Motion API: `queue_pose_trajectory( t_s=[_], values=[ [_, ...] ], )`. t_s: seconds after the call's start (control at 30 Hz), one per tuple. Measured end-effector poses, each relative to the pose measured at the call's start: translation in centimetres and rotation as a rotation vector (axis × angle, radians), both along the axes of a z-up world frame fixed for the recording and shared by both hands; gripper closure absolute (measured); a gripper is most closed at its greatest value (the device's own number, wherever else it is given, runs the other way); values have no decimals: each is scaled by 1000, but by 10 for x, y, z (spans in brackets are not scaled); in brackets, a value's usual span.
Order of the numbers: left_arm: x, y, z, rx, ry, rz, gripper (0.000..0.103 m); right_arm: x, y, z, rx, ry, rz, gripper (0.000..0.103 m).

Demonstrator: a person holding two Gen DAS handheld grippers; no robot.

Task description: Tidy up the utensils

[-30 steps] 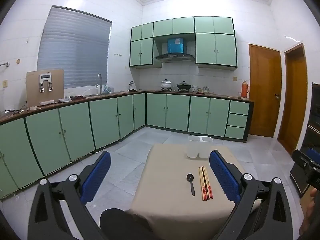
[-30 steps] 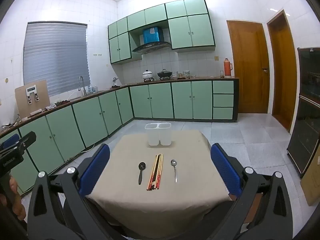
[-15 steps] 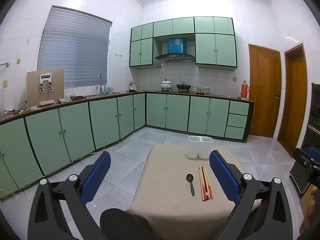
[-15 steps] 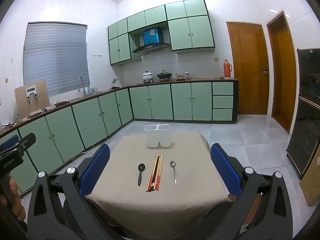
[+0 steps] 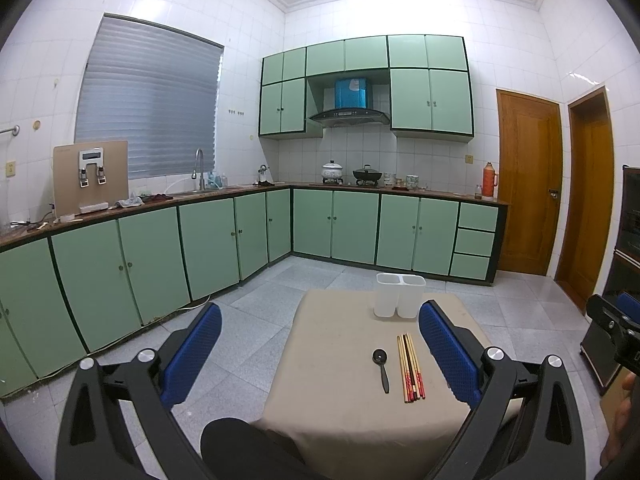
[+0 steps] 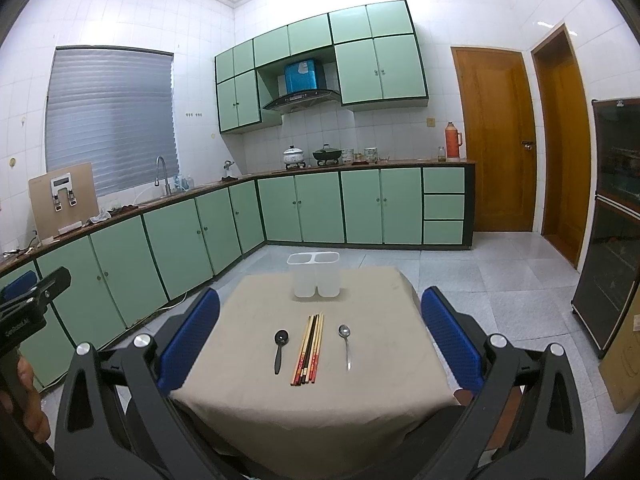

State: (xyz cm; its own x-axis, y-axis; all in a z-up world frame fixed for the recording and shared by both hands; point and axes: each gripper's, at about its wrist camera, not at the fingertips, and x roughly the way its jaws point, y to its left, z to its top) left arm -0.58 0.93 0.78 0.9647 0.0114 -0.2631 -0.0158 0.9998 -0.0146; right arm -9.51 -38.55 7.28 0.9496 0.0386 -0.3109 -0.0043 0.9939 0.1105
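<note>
- Landmark: white two-compartment holder (image 6: pixel 316 275), upright at the far end of the table (image 6: pixel 376 376), which has a beige cloth over it. Both compartments look empty.
- Chopsticks (image 6: pixel 308 349): bundle lying flat on the cloth, on the near side of the holder, roughly in line with its middle, well apart from it. Red ends point away from the holder.
- Black spoon (image 6: pixel 279 345): just left of the chopsticks, on the near side of the holder, bowl end toward the holder, not touching the bundle.
- Metal spoon (image 6: pixel 345 340): just right of the chopsticks, same orientation, also clear of the bundle. In the left wrist view it's hidden behind a blue pad.
- Left gripper (image 5: pixel 320 354): jaws spread wide, nothing between the blue pads (image 5: pixel 192 354). Held above the near-left edge of the table, well short of the holder (image 5: pixel 399 295); black spoon (image 5: pixel 381 363) and chopsticks (image 5: pixel 410 367) sit toward its right pad.
- Right gripper (image 6: pixel 320 344): jaws spread wide, holding nothing. Aimed straight at the holder, all three utensil groups framed between its pads, no contact.
- Green cabinets (image 6: pixel 320 206) run along the walls behind the holder.
</note>
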Motion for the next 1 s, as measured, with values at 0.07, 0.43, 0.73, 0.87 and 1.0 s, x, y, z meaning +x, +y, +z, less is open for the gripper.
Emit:
queue_pose_trajectory(
  t_s=[0.07,0.43,0.73,0.87,1.0],
  values=[
    [0,0,0,1,-2,0,6,0,0,0,-1,0,0,5],
    [-1,-1,1,2,0,1,6,-1,0,-1,0,-1,0,5],
    [-1,-1,3,3,-1,2,6,-2,-1,-1,-1,-2,0,5],
    [-1,-1,2,3,-2,2,6,-2,1,-1,-1,-3,0,5],
    [-1,-1,2,3,-2,2,6,-2,0,-1,-1,-2,0,5]
  ],
)
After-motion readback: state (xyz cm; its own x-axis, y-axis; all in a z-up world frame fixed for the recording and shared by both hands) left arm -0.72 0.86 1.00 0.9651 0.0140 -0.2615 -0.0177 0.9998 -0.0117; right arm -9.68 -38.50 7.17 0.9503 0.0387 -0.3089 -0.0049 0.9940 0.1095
